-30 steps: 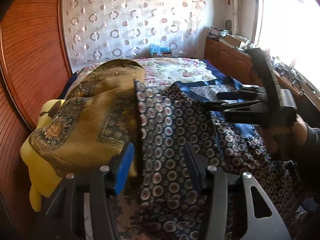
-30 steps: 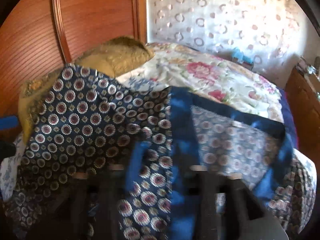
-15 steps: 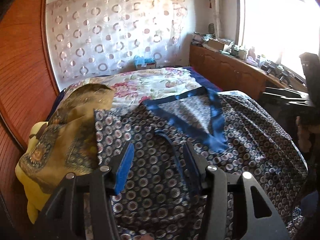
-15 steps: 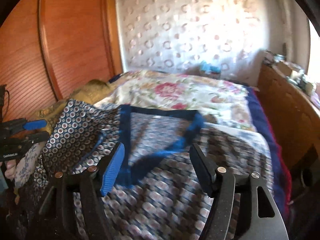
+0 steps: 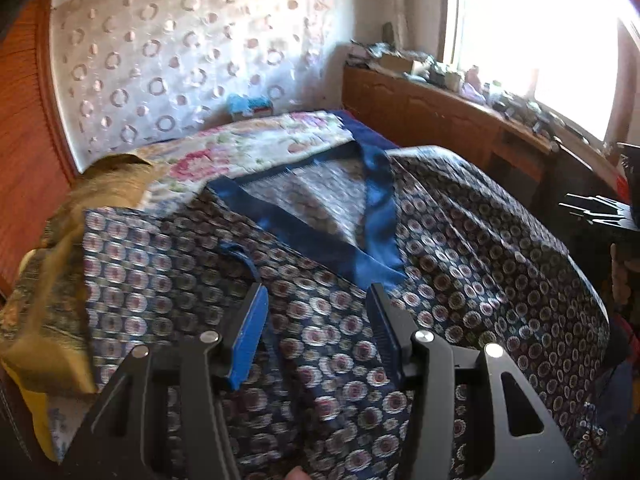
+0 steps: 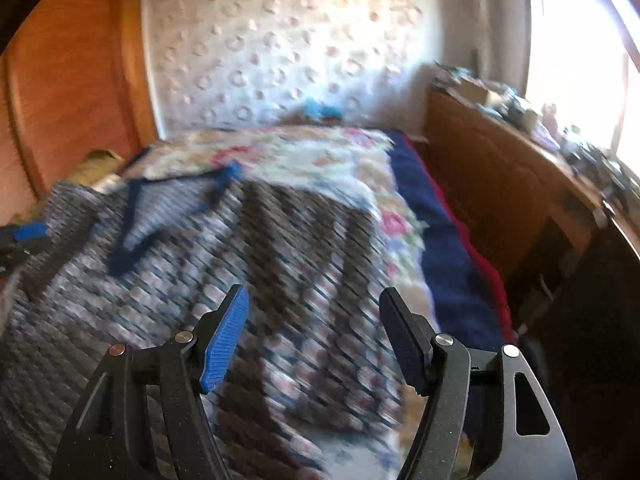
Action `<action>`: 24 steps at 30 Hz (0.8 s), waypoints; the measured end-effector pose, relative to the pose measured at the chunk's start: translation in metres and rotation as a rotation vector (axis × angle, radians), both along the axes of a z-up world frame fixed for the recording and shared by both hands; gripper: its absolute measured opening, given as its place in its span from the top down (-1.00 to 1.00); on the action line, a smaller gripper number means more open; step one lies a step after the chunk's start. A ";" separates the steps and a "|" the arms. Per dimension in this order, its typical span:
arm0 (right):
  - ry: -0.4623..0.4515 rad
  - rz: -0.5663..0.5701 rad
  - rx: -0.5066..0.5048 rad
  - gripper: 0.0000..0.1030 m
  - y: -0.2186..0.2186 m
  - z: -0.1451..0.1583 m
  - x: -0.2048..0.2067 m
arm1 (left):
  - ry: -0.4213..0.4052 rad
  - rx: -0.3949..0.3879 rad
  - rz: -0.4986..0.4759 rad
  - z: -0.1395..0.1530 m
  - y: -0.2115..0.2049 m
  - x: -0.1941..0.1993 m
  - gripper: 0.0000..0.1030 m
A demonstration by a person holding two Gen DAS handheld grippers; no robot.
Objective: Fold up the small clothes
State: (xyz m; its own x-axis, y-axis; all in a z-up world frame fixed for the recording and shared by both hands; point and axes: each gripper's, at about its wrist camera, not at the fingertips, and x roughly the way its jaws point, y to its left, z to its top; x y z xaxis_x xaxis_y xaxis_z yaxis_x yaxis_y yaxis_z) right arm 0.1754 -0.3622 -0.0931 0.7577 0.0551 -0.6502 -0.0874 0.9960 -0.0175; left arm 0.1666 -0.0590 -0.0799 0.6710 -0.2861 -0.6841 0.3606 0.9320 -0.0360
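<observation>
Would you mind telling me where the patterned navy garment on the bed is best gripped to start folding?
I would pinch the patterned navy garment at its left edge, coming in from the left with the open left tongs. That edge lies straight and exposed over the gold cloth, so the tongs can likely slide under one layer.

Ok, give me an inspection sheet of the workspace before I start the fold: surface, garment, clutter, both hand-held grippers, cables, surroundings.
Surface: bed with floral quilt, blue edge on the window side.
Job's things: patterned navy garment spread flat, blue neckline trim facing up.
Clutter: gold patterned cloth heaped beside the garment's left edge; blue box at the far end of the bed.
Grippers: left hand-held gripper open, over the garment; right hand-held gripper open, holding nothing; that view is motion-blurred.
Cables: nothing seen.
Surroundings: wooden sideboard with small items under a bright window; wooden panel at left.
</observation>
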 end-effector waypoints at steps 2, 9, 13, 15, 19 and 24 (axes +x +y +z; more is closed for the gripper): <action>0.041 -0.032 0.013 -0.35 -0.015 -0.015 -0.001 | 0.018 0.006 -0.019 -0.007 -0.008 0.001 0.02; 0.126 -0.088 0.089 -0.34 -0.048 -0.046 0.001 | 0.088 0.036 -0.054 -0.031 -0.024 0.007 0.02; 0.154 -0.094 0.124 -0.23 -0.055 -0.054 0.001 | 0.117 0.059 -0.057 -0.043 -0.029 0.010 0.02; 0.178 -0.091 0.133 -0.11 -0.057 -0.058 0.002 | 0.128 0.066 -0.057 -0.047 -0.030 0.012 0.02; 0.182 -0.065 0.143 0.24 -0.053 -0.058 0.002 | 0.111 0.076 -0.058 -0.050 -0.033 0.012 0.00; 0.165 -0.068 0.066 0.63 -0.048 -0.054 -0.001 | 0.098 0.069 -0.061 -0.052 -0.035 0.013 -0.03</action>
State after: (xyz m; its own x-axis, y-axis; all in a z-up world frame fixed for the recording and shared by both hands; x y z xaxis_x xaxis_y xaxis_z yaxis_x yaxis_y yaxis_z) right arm 0.1747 -0.4100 -0.1466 0.6449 0.0542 -0.7623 -0.0160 0.9982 0.0574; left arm 0.1800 -0.0940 -0.1320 0.5829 -0.2745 -0.7648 0.4146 0.9099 -0.0105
